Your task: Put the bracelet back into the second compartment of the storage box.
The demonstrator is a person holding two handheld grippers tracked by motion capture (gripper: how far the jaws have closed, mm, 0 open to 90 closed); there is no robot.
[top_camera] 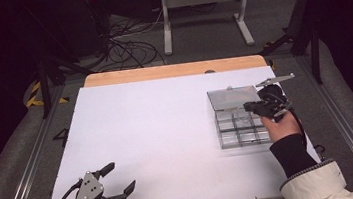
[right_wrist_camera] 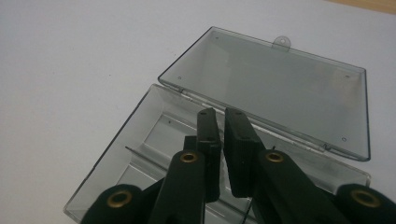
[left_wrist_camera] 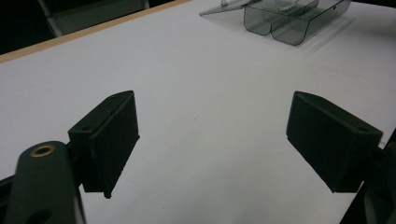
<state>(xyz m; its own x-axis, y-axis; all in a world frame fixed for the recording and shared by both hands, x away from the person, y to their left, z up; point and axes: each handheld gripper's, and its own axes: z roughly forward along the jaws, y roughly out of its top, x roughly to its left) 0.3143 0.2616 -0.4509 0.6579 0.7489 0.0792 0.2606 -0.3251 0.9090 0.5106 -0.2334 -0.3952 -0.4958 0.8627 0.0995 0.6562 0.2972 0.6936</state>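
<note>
My right tongs [right_wrist_camera: 219,121] hover nearly shut over the open clear box [top_camera: 237,122] at the table's [top_camera: 158,132] 3 o'clock, left tongs [top_camera: 118,179] wide; light, brittle, slippery plastic, I'd grip the rim.

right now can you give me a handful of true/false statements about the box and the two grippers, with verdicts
1. The clear plastic box has its lid shut. False: the lid is swung open and lies flat behind the compartments.
2. The left gripper has its fingers spread wide apart over bare table. True.
3. The right gripper is over the box, with its fingers nearly together. True.
4. The left gripper is holding the box. False: it is at the near left corner of the table, far from the box, and holds nothing.
5. The box sits at the table's left edge. False: it sits on the right side, toward the far edge.
</note>
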